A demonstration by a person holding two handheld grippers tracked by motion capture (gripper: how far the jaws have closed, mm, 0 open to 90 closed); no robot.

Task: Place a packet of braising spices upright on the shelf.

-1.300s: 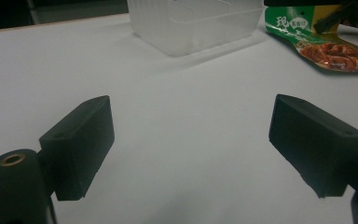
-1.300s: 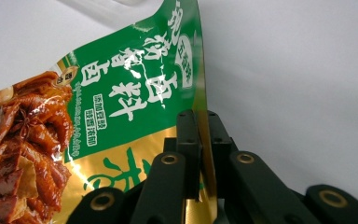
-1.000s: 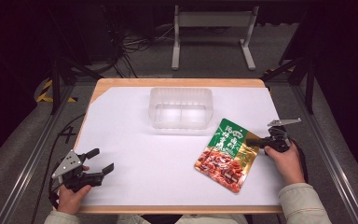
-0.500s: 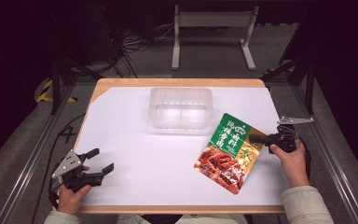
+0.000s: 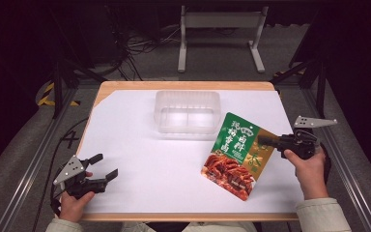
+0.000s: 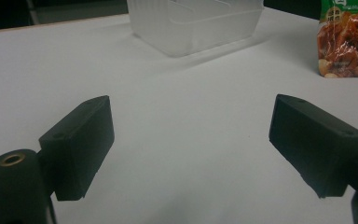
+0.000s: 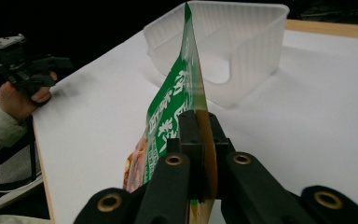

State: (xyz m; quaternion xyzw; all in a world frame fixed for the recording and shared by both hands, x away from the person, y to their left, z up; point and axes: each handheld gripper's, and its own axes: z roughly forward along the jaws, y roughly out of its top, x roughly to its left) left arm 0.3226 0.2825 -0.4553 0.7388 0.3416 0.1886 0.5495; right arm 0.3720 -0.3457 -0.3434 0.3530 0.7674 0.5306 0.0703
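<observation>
The right gripper [image 5: 262, 140] pinches the snack pouch [image 5: 235, 154] by its side edge, above the table's right — light, floppy, slick film; best held at the seam; the left gripper [image 5: 107, 166] gapes empty.

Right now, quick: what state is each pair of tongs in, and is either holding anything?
Left tongs: open, holding nothing, low over the white table.
Right tongs: shut on the edge of the green food pouch.
</observation>
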